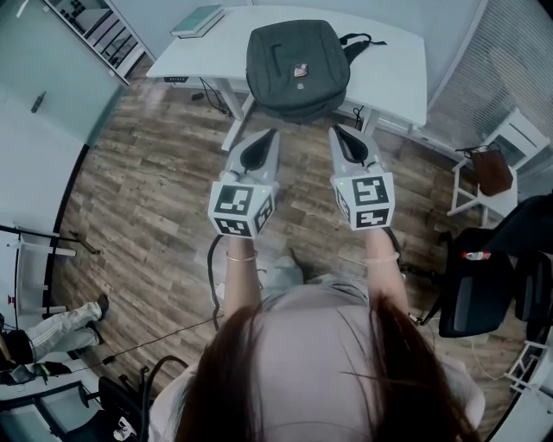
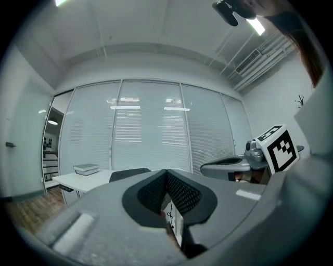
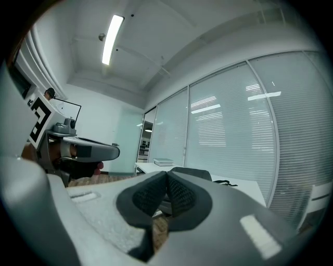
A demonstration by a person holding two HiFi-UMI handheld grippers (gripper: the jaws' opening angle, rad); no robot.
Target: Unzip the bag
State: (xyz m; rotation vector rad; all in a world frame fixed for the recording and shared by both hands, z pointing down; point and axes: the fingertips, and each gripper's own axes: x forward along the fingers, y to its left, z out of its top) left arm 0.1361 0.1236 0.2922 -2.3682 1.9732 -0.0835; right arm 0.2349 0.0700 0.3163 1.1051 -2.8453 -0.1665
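Observation:
A dark grey backpack (image 1: pixel 298 65) lies flat on the white desk (image 1: pixel 393 73), a small tag on its top face. Both grippers are held side by side in front of the desk's near edge, pointing level at the bag and apart from it. My left gripper (image 1: pixel 273 132) is shut with nothing between its pads, its jaws meeting in the left gripper view (image 2: pixel 166 172), where the backpack (image 2: pixel 127 174) shows just over them. My right gripper (image 1: pixel 334 129) is likewise shut and empty (image 3: pixel 167 172), with the backpack (image 3: pixel 195 174) behind its tips.
A stack of books (image 1: pixel 197 22) rests on the desk's far left corner. Cables hang under the desk. A white chair with a brown bag (image 1: pixel 491 170) stands at the right, a black office chair (image 1: pixel 484 289) nearer. Another person's legs (image 1: pixel 52 332) show at lower left.

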